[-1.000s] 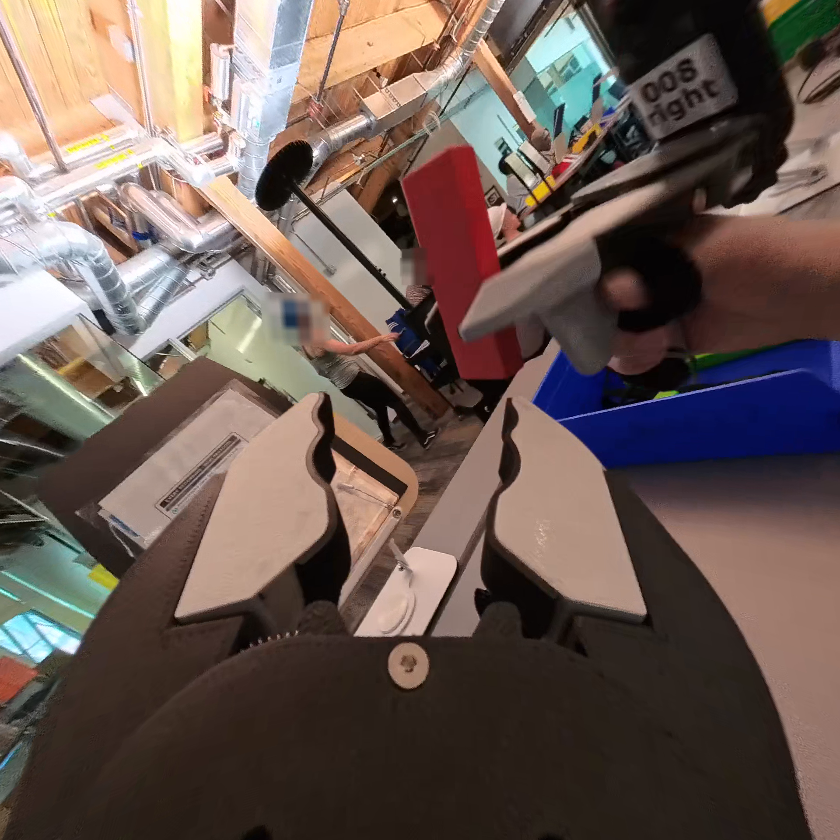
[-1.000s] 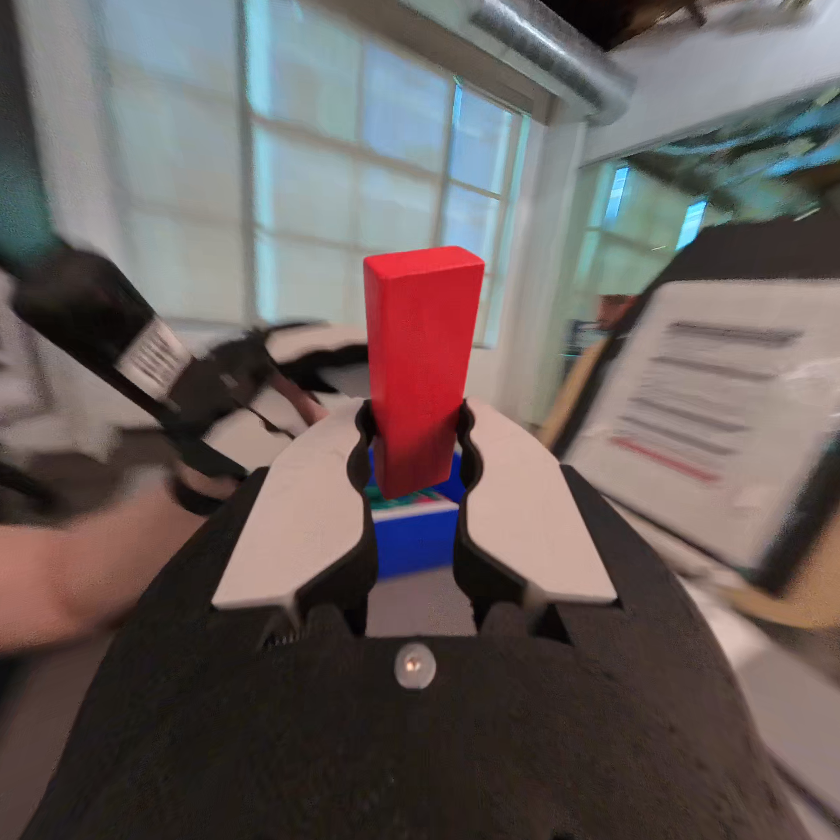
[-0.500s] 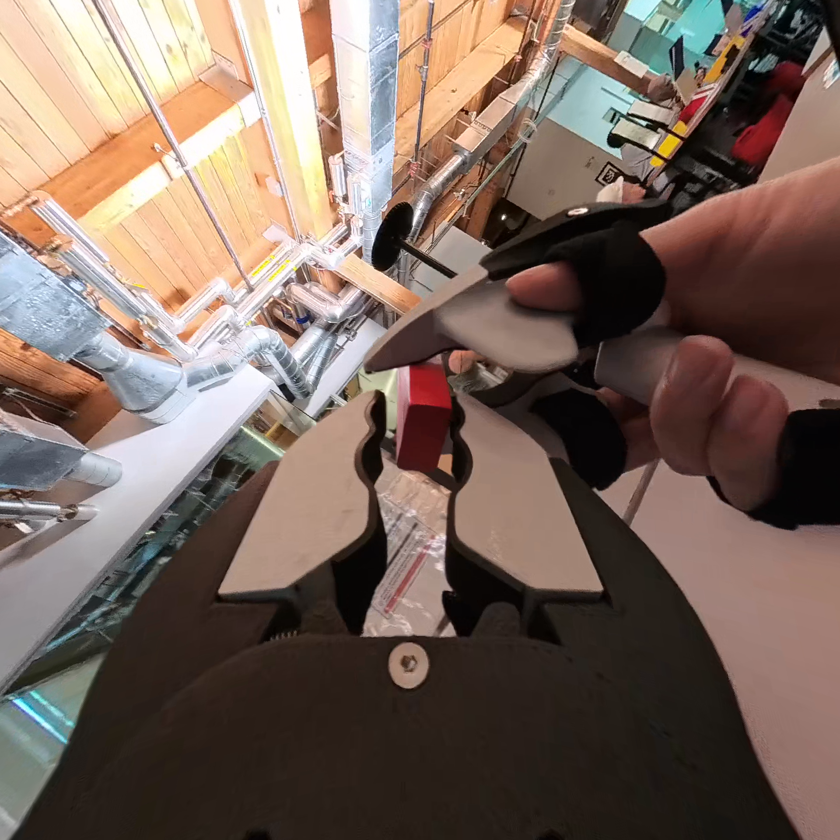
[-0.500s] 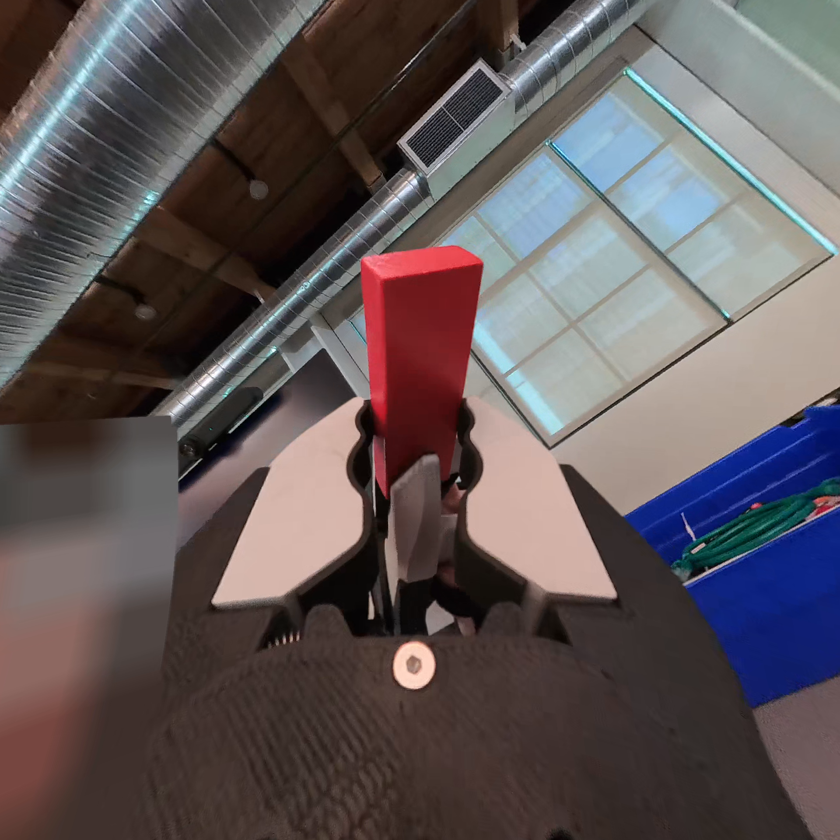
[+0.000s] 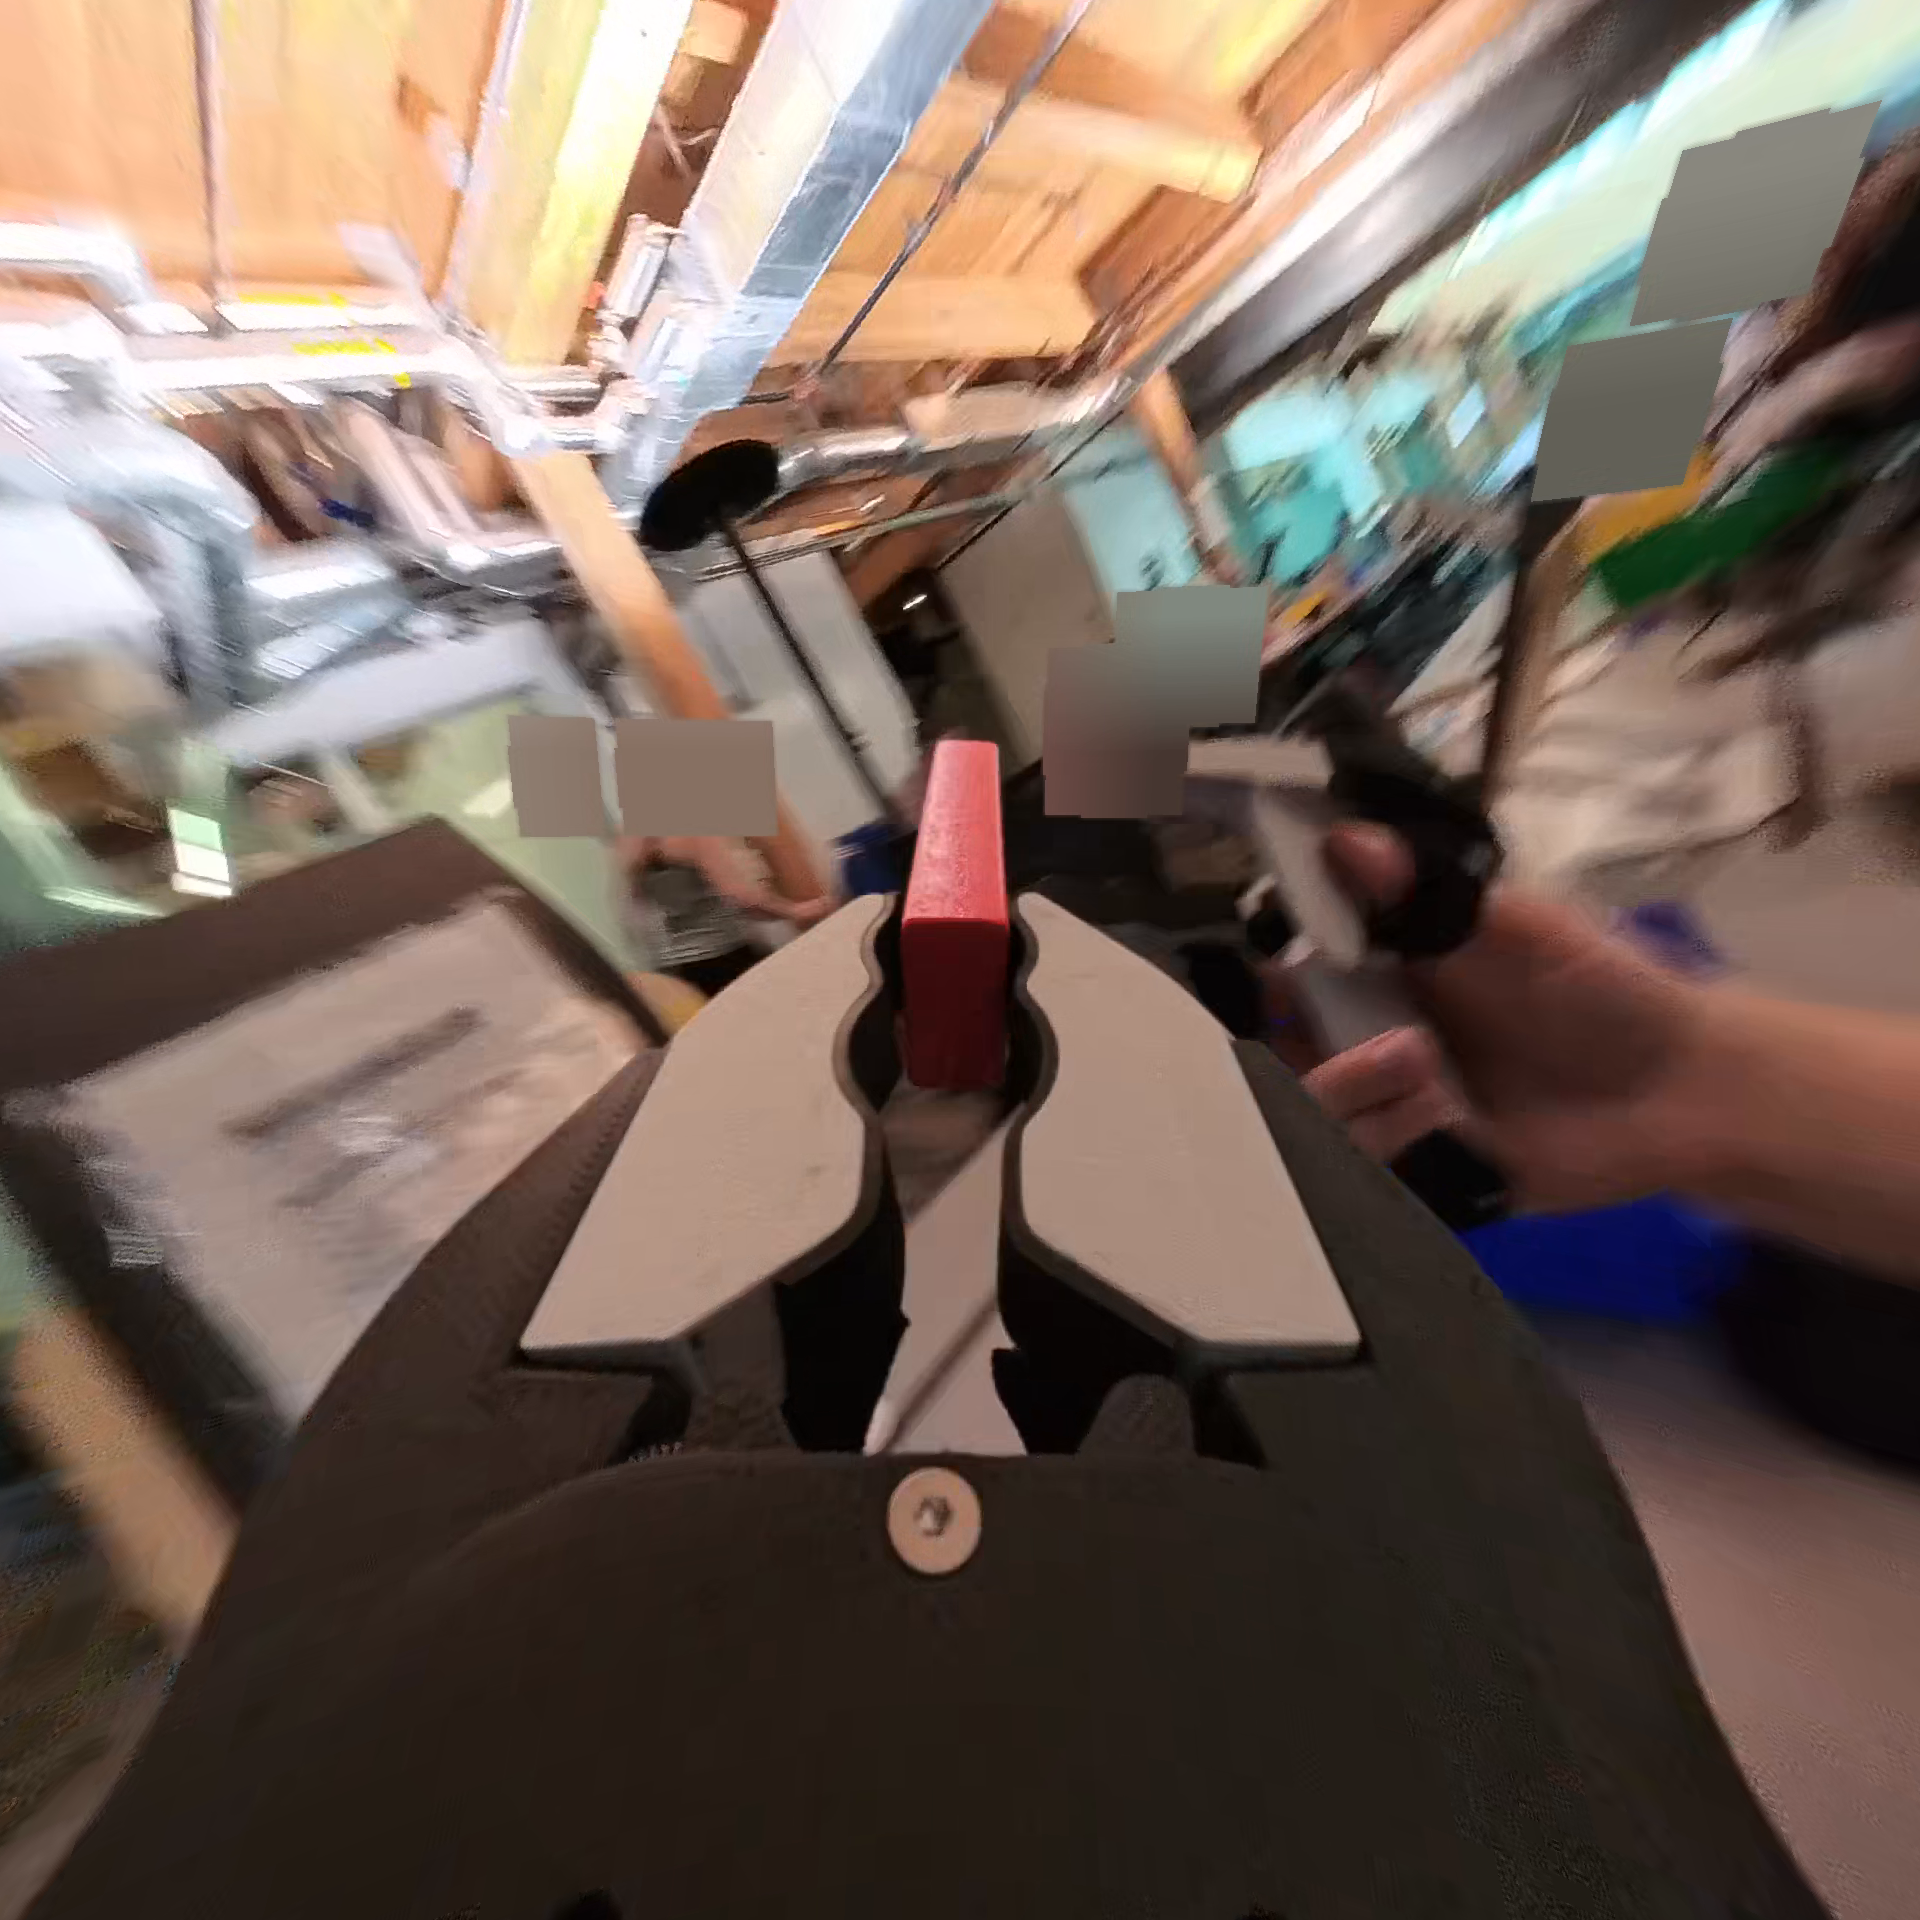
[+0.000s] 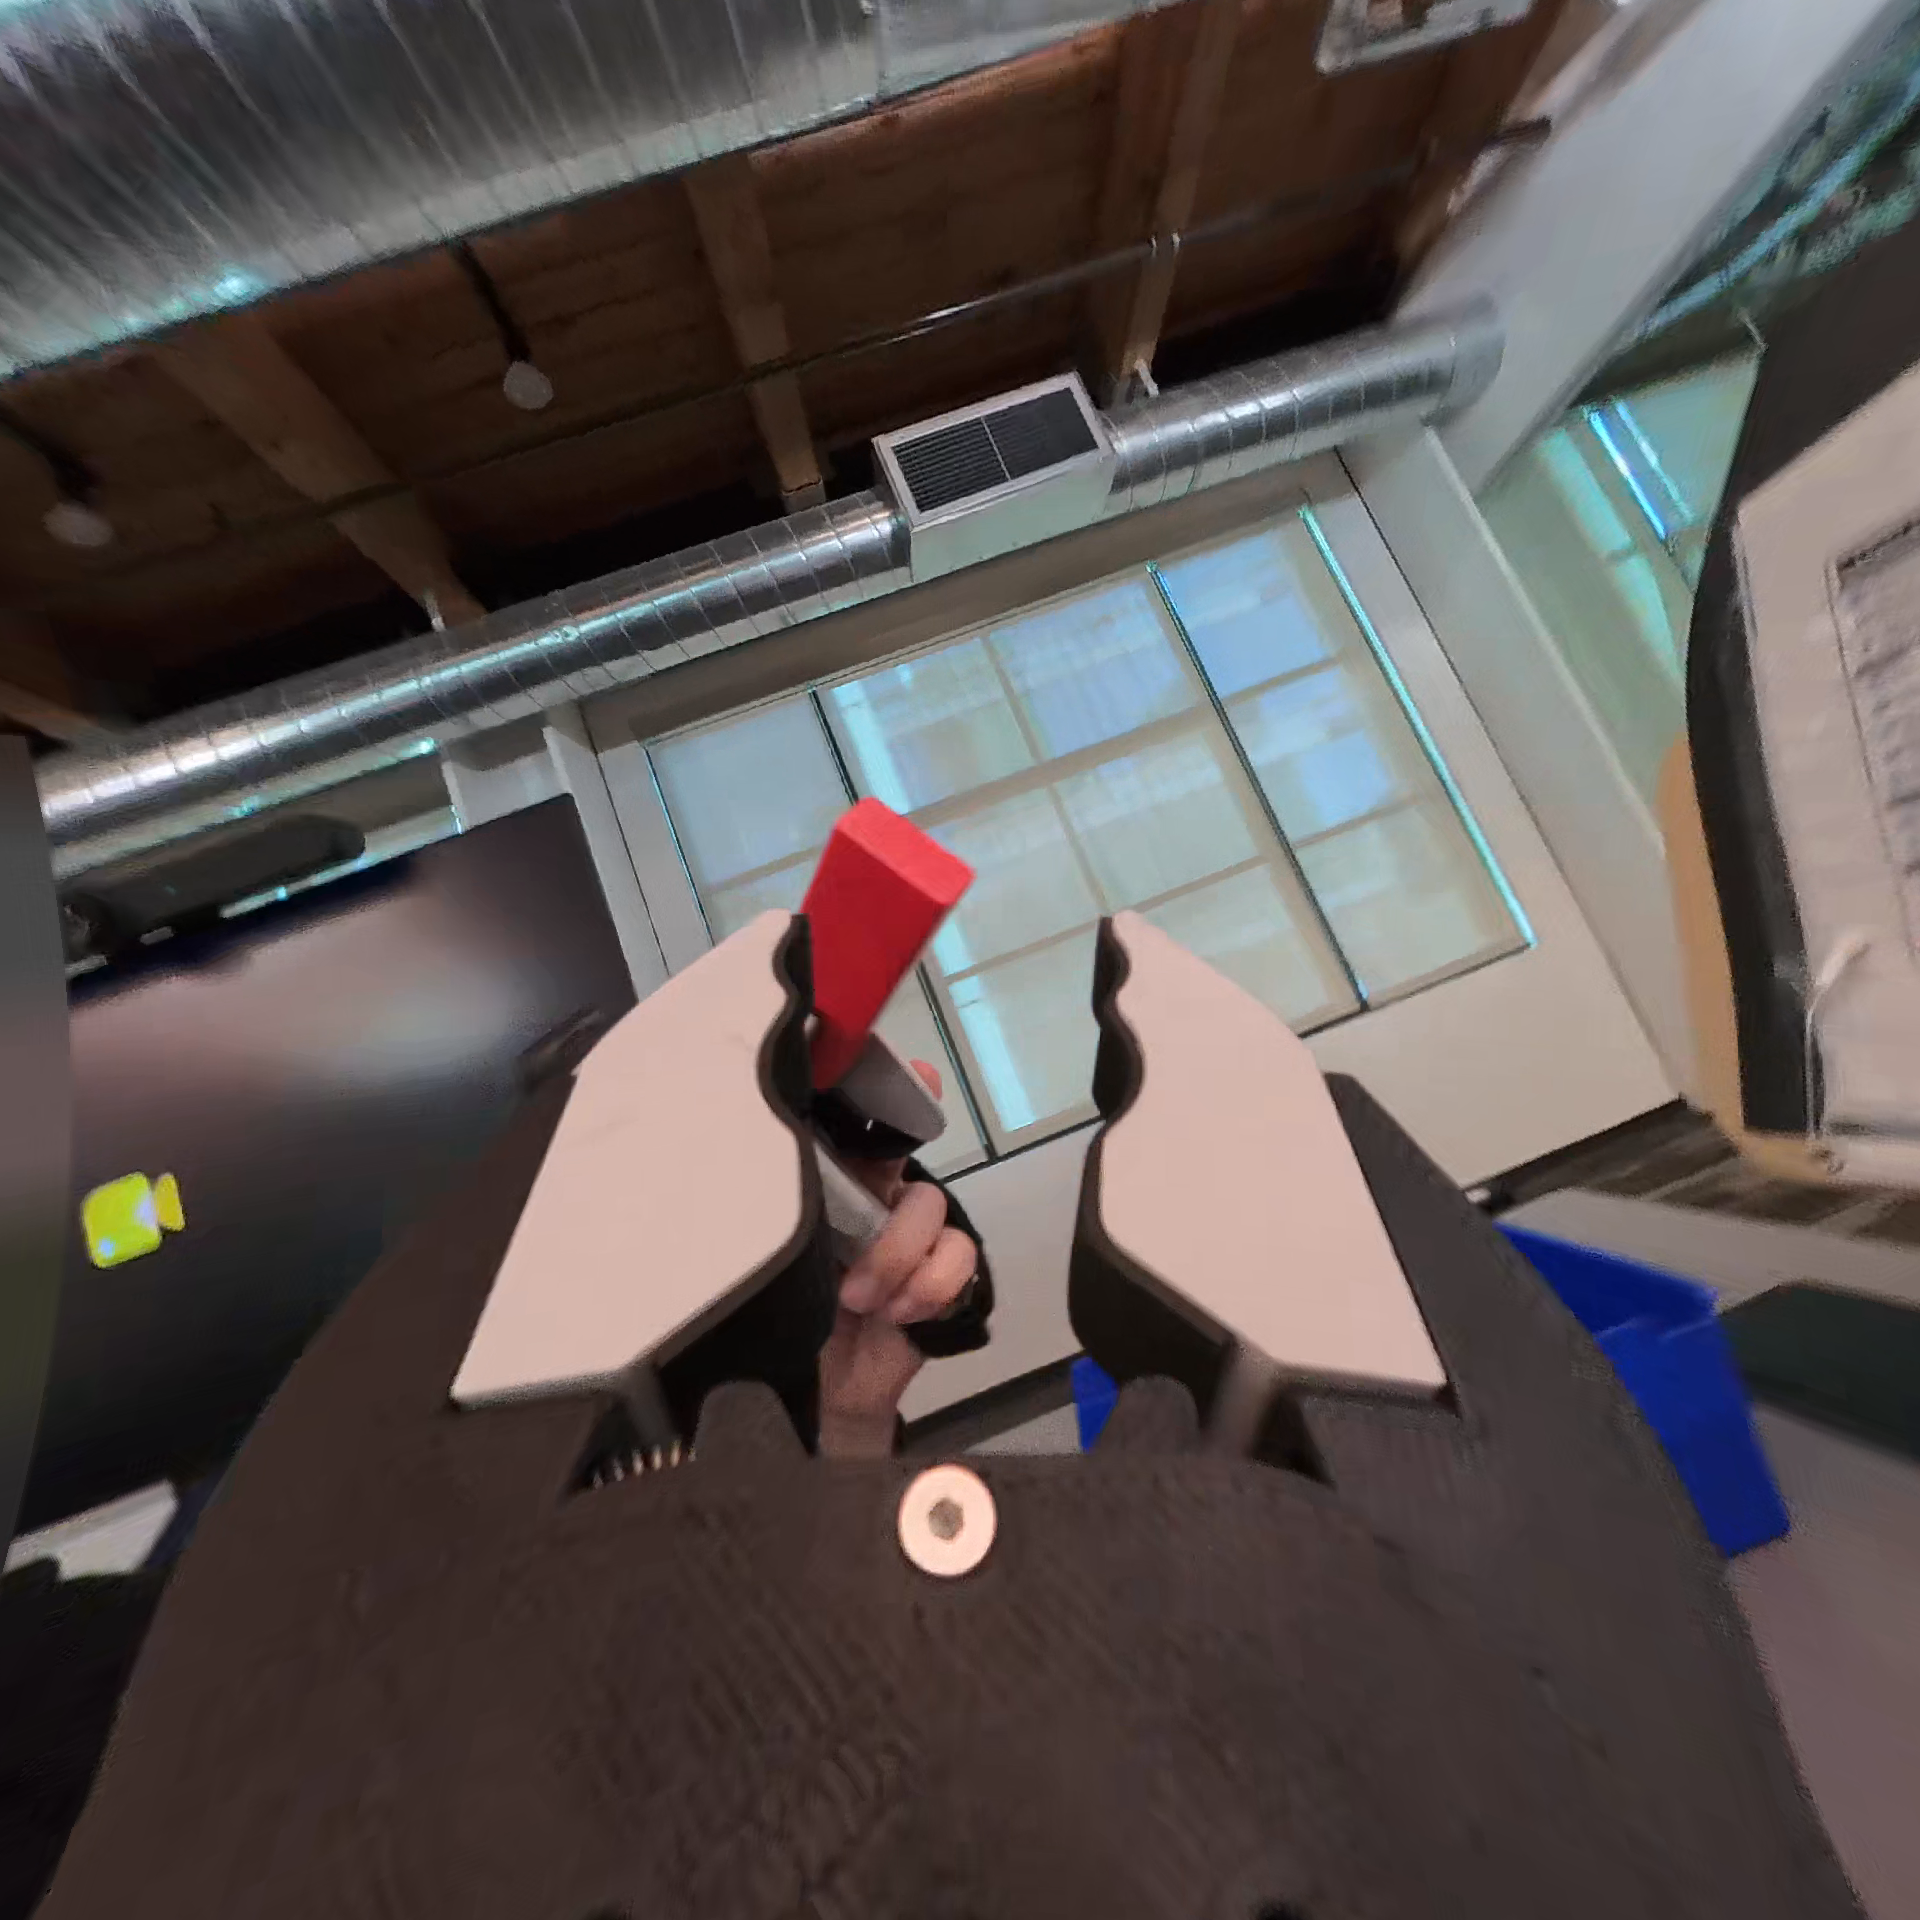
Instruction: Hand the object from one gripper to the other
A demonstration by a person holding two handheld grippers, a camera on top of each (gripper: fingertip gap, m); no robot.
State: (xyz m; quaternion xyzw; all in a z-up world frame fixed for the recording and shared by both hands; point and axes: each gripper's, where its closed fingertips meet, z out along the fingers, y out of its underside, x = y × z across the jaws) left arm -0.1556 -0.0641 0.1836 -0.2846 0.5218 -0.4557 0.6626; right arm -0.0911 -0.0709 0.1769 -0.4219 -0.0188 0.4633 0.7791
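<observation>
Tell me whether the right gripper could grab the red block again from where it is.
Probably yes: the right gripper is open and the block, held by the left gripper, sits by its left jaw.

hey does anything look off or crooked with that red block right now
Nothing looks damaged or dropped. The red block sits squarely between the shut jaws of the left gripper. In the right wrist view it leans against one finger of the right gripper, whose jaws stand wide open, so that tilt is just viewing angle, not a slip.
</observation>
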